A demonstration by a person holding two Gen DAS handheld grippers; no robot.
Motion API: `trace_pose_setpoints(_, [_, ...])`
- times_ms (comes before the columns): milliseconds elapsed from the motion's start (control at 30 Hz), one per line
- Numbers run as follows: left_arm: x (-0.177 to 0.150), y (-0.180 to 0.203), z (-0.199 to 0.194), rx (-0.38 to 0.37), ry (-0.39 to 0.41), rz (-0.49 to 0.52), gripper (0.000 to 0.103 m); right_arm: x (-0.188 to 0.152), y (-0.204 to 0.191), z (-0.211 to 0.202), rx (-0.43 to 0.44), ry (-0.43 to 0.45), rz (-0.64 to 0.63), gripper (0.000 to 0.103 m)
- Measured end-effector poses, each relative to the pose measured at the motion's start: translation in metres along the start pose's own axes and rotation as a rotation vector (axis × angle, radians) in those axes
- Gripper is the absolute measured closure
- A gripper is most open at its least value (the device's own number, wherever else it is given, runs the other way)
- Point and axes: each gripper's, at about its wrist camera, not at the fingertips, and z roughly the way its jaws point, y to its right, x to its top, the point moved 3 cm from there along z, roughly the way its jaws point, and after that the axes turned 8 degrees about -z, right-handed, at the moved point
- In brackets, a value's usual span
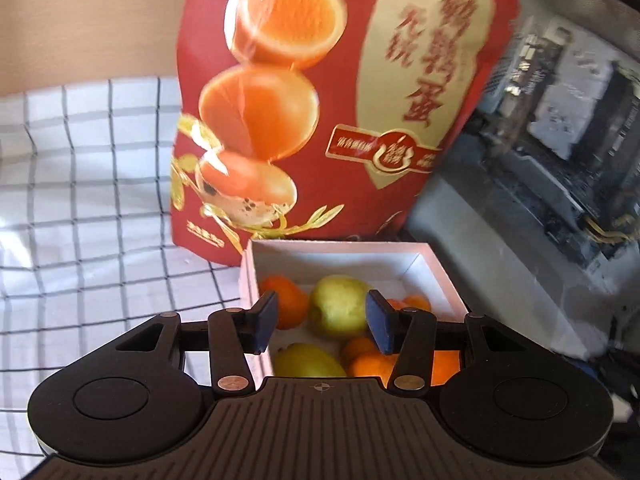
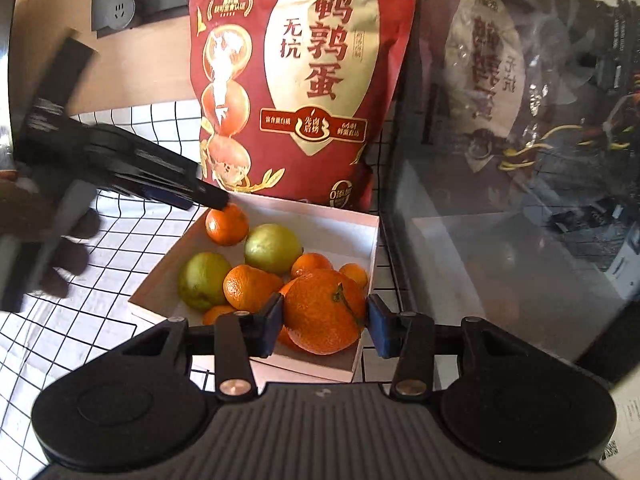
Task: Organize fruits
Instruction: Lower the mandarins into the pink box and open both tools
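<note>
1. White box [image 2: 362, 236] is sitting on the checked cloth [image 2: 120, 240] over the desk, its far rim just beside the red pouch [image 2: 304, 80] standing behind it and its right rim near a glass-fronted case [image 2: 500, 200]; open cloth is lying only to the left.
2. Box is holding the fruits: small oranges and two green fruits [image 2: 273, 248], packed close, with bare floor showing at the far right corner.
3. Right claw [image 2: 325, 318] is angling down over the near end of the box, pads pinching the big orange [image 2: 322, 312] on both sides.
4. Left claw [image 1: 323, 322] is hovering spread above the box [image 1: 440, 276], nothing between its pads; a green fruit [image 1: 338, 306] is showing below the gap.
5. In the right wrist view the left claw [image 2: 208, 200] is coming in from the left, tip near or maybe touching the far orange [image 2: 227, 225]; blurred, hard to tell.
</note>
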Motion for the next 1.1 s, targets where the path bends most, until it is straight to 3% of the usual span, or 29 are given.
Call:
trace_pose_setpoints(133, [-0.011,0.015,-0.035,0.058,0.030,0.107,0.050,0.009,-0.005,0.015,0.017,-0.004,-0.029,0.059])
trace_pose_setpoints(300, [-0.032,0.026,-0.075,0.086,0.059,0.166,0.050,0.035,-0.005,0.036,0.046,0.014,-0.021,0.059])
trace_pose_setpoints(600, [-0.054,0.001,-0.117,0.133,0.070,0.115,0.050,0.074,-0.027,0.096,0.091,-0.016,-0.009,0.059])
trace_pose_setpoints(867, [-0.077,-0.040,-0.125,0.167,0.025,0.026,0.050,0.068,-0.040,0.150,0.041,-0.122,-0.042,0.059])
trace_pose_setpoints(1100, [-0.092,-0.061,-0.121,0.148,-0.024,-0.009,0.050,0.064,-0.035,0.152,0.061,-0.136,0.011,0.058])
